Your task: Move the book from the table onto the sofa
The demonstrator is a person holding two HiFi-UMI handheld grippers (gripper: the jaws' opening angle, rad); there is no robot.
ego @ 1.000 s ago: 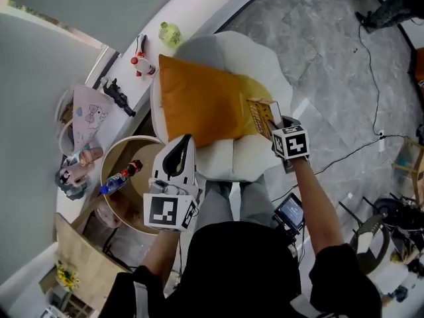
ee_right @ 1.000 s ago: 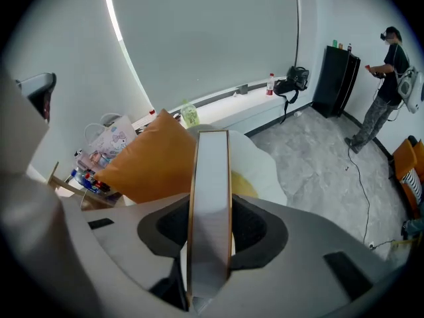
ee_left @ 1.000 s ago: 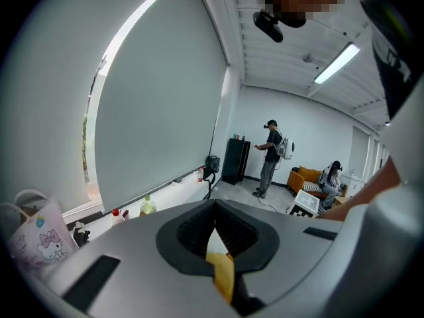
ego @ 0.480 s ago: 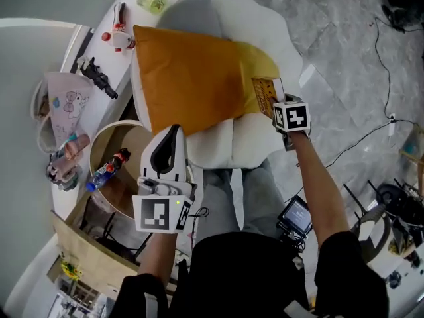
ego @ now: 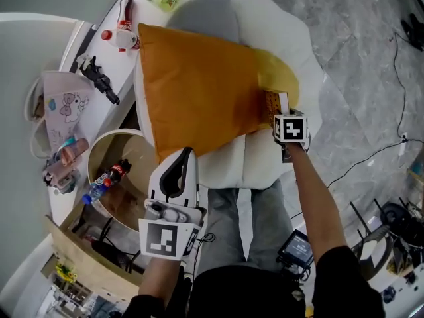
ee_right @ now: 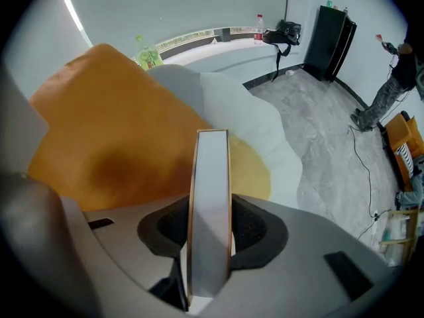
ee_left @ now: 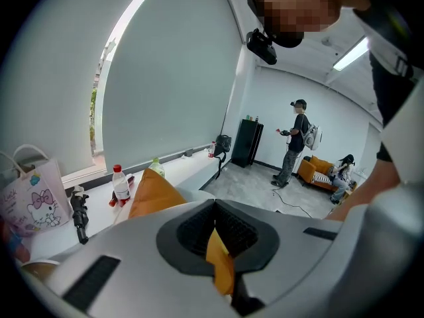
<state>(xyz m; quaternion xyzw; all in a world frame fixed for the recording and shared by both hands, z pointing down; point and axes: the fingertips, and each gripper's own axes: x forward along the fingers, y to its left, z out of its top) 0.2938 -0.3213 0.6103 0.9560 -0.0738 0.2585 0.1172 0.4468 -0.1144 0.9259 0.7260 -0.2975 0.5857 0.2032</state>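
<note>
The white sofa (ego: 265,18) lies under and ahead of both tools. The orange pillow (ego: 199,85) covers most of its seat, spreading left of the right tool (ee_right: 211,227) and beyond the left tool (ee_left: 213,211). A yellow cushion (ego: 281,78) shows just past the right tool's tip.

The book (ee_right: 211,177) is clamped on edge between the right tool's pads, page edge facing the camera. It is over the sofa's near right part, beside the pillow's edge, and I cannot tell whether it touches. The left tool's jaws meet at the tips with nothing gripped, close to the pillow's near corner.

Risks:
- Let go on edge, the book would likely topple.
- The seat is soft and rounded, so the book could slide off towards the floor.
- Lowered onto the pillow's slope, it could skid.
</note>
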